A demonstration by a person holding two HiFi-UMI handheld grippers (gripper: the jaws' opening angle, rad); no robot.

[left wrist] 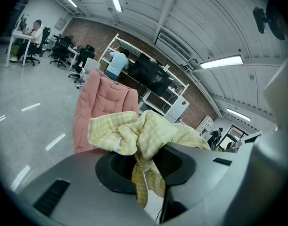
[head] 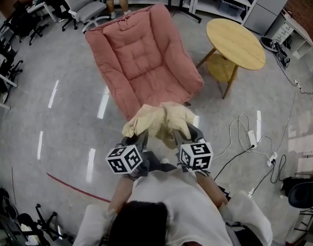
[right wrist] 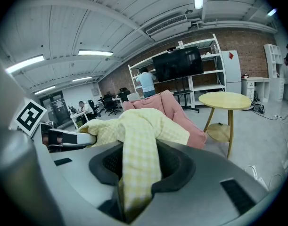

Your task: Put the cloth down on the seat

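Now, cloth point(head: 159, 121): yellow checked, bunched; we hold it up between both grippers, near the front edge of the pink armchair point(head: 146, 55), not yet on its seat.
Left gripper point(head: 138, 139): jaws clamped on one bunch of cloth.
Right gripper point(head: 180, 136): jaws clamped on another fold.
Round wooden table point(head: 237, 42): beside the armchair.
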